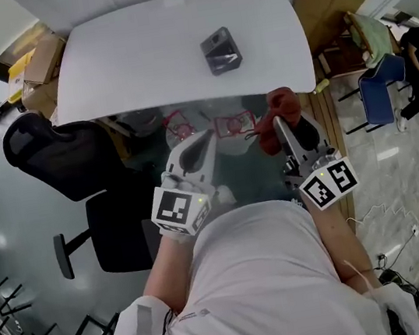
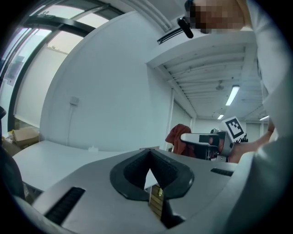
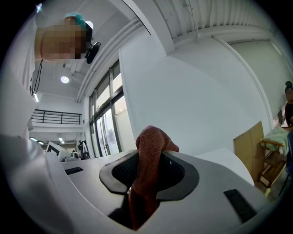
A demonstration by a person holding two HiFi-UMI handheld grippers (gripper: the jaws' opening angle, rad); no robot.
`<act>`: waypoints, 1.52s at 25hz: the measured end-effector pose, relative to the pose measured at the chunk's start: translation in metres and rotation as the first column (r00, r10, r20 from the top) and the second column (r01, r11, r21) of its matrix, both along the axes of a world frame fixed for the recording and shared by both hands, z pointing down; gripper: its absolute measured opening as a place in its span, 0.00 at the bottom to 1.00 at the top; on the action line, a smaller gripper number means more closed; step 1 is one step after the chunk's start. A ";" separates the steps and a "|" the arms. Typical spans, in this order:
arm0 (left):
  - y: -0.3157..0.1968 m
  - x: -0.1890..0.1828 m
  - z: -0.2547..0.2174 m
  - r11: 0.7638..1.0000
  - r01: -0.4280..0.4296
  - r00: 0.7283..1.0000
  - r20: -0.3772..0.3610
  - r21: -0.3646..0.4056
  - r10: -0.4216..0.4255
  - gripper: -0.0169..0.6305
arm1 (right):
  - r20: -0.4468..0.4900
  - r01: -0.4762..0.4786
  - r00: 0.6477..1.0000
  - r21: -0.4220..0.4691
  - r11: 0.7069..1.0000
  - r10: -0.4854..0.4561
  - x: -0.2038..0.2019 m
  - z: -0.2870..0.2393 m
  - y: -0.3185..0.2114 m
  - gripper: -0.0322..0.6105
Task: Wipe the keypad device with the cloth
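The keypad device (image 1: 220, 50), a small dark box, sits on the white table (image 1: 130, 65), toward its far right. Both grippers are held close to my body, short of the table's near edge and well apart from the device. My right gripper (image 1: 278, 122) (image 3: 149, 160) is shut on a red cloth (image 1: 279, 104) (image 3: 151, 139), which bunches up above the jaws and hangs down between them. My left gripper (image 1: 205, 136) (image 2: 149, 160) is shut with nothing in it. In the left gripper view the cloth (image 2: 177, 134) shows at the right, on the other gripper.
A black office chair (image 1: 57, 151) stands at the left of the table. Cardboard boxes (image 1: 40, 67) lie at the table's far left corner. A blue chair (image 1: 383, 92) and a flat cardboard sheet (image 1: 326, 6) are at the right.
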State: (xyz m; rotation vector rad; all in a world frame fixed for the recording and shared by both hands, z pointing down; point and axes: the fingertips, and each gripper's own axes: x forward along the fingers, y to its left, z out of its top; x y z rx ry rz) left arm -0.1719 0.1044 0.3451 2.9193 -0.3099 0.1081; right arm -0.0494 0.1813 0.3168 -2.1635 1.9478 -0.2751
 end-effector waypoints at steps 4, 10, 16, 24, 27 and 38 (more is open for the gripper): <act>-0.012 -0.003 0.008 1.000 0.006 1.000 0.014 -0.007 -0.006 0.04 | -0.005 -0.007 1.000 -0.018 1.000 0.007 0.003 0.003 -0.012 0.25; -0.029 0.009 0.024 0.999 0.042 0.998 0.053 -0.025 -0.041 0.04 | 0.014 0.003 1.000 -0.038 0.999 -0.002 0.025 0.015 -0.034 0.25; -0.052 0.044 0.031 0.994 0.111 0.990 0.084 -0.013 -0.110 0.04 | 0.022 0.035 0.999 -0.036 0.999 -0.034 0.082 0.021 -0.068 0.25; -0.088 0.116 0.030 0.971 0.238 0.961 0.149 -0.020 -0.233 0.04 | 0.089 0.154 0.985 -0.045 0.987 -0.149 0.164 0.025 -0.130 0.25; -0.097 0.141 0.035 0.960 0.280 0.944 0.189 -0.024 -0.271 0.04 | 0.112 0.189 0.977 -0.053 0.981 -0.182 0.195 0.030 -0.149 0.25; -0.126 0.197 0.069 0.897 0.438 0.858 0.326 -0.062 -0.396 0.05 | 0.196 0.346 0.927 -0.129 0.929 -0.319 0.269 0.064 -0.210 0.25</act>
